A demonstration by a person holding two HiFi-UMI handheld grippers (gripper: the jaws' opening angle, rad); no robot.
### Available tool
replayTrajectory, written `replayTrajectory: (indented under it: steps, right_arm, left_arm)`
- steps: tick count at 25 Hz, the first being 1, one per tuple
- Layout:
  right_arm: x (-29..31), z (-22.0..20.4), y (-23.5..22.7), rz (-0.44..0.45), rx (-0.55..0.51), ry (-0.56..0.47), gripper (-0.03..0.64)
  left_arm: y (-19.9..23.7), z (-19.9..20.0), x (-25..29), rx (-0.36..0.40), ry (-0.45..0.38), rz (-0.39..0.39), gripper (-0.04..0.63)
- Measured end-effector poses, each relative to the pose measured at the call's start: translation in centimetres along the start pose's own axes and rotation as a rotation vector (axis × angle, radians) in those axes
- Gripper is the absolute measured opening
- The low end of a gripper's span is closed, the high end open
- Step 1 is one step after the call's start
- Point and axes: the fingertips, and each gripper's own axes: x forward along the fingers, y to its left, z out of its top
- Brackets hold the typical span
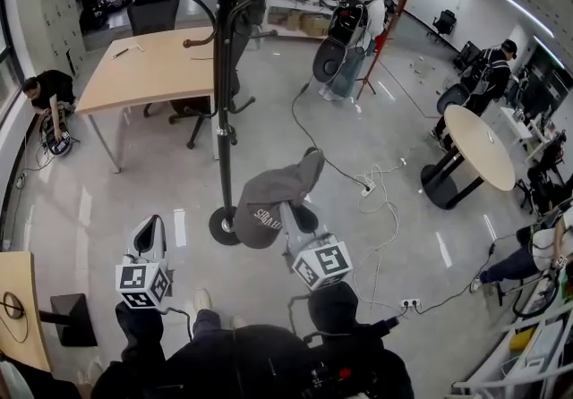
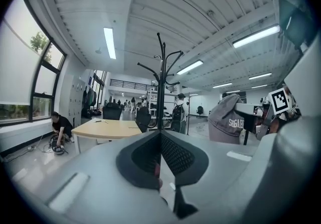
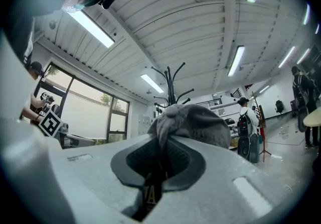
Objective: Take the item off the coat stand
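The black coat stand (image 1: 223,102) rises from its round base on the floor ahead of me. A grey cap (image 1: 269,199) with white lettering hangs clear of the stand's hooks, to the right of the pole. My right gripper (image 1: 288,212) is shut on it. In the right gripper view the cap (image 3: 200,125) bulges above the jaws and its strap is pinched between the pads (image 3: 159,160). My left gripper (image 1: 148,232) stays low at the left, apart from the cap; in its own view the jaws (image 2: 160,160) are shut with nothing between them, and the stand (image 2: 160,82) is straight ahead.
A wooden desk (image 1: 152,71) with an office chair stands behind the stand at the left. A round table (image 1: 479,147) is at the right. Cables (image 1: 376,191) trail over the floor. People stand or crouch around the room's edges.
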Motion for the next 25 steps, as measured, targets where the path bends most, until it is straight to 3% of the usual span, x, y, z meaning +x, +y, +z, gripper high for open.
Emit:
replayTrajectory:
  steps: [25]
  right_arm:
    - [-4.3,-2.1,-0.3,-0.063,0.009,0.014,0.017]
  left_arm:
    - [-1.7,-0.7,0.2,0.005,0.014,-0.052,0.002]
